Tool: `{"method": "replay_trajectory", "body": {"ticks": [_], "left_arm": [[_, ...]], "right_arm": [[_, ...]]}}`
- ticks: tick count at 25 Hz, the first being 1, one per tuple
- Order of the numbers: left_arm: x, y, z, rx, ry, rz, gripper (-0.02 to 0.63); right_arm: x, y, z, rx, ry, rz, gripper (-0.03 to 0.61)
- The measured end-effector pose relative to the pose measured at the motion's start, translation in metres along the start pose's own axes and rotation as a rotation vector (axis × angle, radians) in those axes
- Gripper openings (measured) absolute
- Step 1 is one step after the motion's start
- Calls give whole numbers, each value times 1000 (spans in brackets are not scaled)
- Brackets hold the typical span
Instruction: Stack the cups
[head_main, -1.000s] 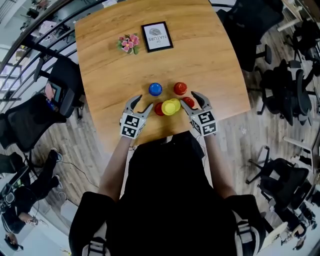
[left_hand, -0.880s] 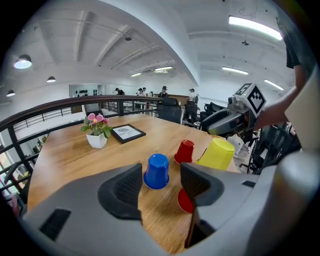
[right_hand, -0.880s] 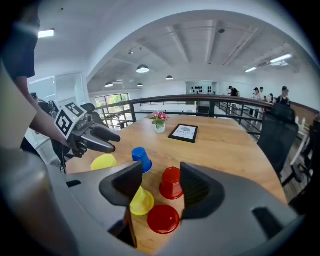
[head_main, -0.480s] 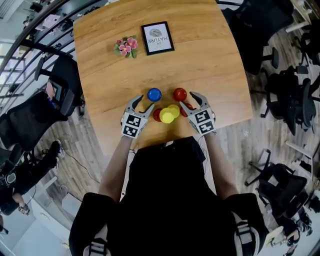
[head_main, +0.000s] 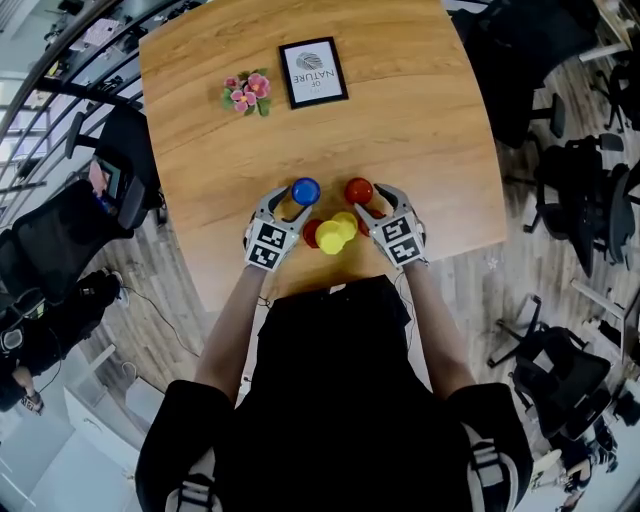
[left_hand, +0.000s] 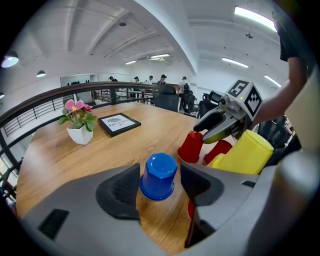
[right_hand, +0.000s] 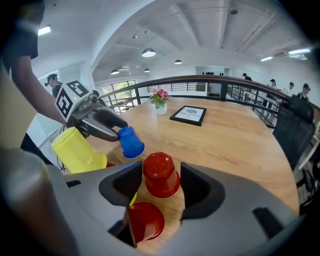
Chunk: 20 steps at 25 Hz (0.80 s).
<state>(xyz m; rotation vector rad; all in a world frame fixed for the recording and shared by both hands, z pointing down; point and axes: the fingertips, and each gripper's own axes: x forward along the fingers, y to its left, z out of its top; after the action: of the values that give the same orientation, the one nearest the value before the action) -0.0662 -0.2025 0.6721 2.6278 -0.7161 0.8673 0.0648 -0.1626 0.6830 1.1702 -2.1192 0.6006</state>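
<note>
A blue cup (left_hand: 159, 175) stands upside down on the wooden table (head_main: 420, 120), between the jaws of my left gripper (left_hand: 160, 189), which is open with a small gap on each side. A red cup (right_hand: 161, 174), also upside down, stands between the jaws of my open right gripper (right_hand: 161, 186), untouched. From the head view, the blue cup (head_main: 304, 190) and the red cup (head_main: 358, 189) sit side by side, with the left gripper (head_main: 289, 203) and right gripper (head_main: 371, 203) reaching in. Yellow cups (head_main: 336, 231) lie between the grippers. Another red cup (right_hand: 145, 219) lies just below the right jaws.
A framed picture (head_main: 313, 71) and a small pot of pink flowers (head_main: 243, 91) stand at the far side of the table. A further red cup (head_main: 311, 233) lies left of the yellow ones. Office chairs (head_main: 585, 185) surround the table, whose near edge is close to the person's body.
Both grippers have moved forward and down toward the cups. The left jaws now flank the blue cup and the right jaws flank the red cup.
</note>
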Motion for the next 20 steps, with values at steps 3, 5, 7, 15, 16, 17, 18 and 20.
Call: {"method": "replay_trajectory", "body": {"ticks": [3, 5, 7, 15, 16, 17, 18, 20], "left_arm": [[5, -2, 2, 3, 6, -6, 259], [8, -2, 2, 3, 8, -4, 259], [11, -1, 0, 5, 15, -1, 259], [17, 1, -5, -4, 22, 5, 259], [17, 2, -4, -3, 20, 7, 258], [17, 3, -3, 1, 17, 11, 253], [16, 3, -1, 4, 14, 13, 244], [16, 4, 0, 5, 8, 15, 241]], "right_arm": [[3, 0, -2, -4, 8, 13, 250], [6, 1, -3, -12, 14, 21, 250], [9, 1, -4, -19, 19, 23, 249], [11, 4, -8, -13, 18, 18, 232], [11, 4, -8, -12, 18, 17, 231], [10, 3, -8, -10, 17, 16, 230], [10, 3, -7, -7, 18, 16, 230], [7, 3, -6, -2, 19, 18, 230]]}}
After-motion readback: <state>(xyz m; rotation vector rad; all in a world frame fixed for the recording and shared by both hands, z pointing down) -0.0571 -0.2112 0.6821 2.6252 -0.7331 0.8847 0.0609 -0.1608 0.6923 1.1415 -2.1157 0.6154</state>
